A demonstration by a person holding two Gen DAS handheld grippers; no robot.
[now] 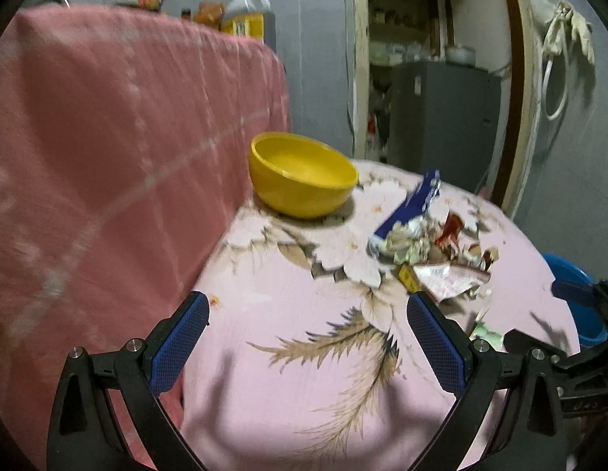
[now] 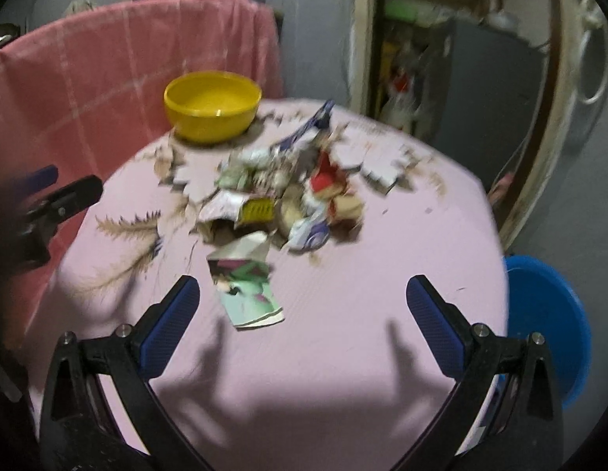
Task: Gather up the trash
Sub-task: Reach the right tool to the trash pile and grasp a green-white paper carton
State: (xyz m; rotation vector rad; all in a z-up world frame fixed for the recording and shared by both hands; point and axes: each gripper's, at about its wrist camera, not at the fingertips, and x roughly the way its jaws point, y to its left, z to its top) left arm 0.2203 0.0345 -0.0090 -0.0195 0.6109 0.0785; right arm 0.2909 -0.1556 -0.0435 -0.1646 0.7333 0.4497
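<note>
Right wrist: yellow bowl [image 2: 212, 106] behind trash pile [image 2: 280, 192] (blue tub [image 2: 547, 314] beside table).

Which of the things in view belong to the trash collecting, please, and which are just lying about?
Belongs to the job:
pile of wrappers
green torn packet
yellow bowl, perhaps the container
blue bin, perhaps the container

Just lying about:
pink cloth
oil jug
grey cabinet

Bare tablecloth [image 2: 343, 314] before the trash pile [image 2: 280, 196] (yellow bowl [image 2: 212, 106] behind, pink-draped block [image 1: 108, 137] left).
</note>
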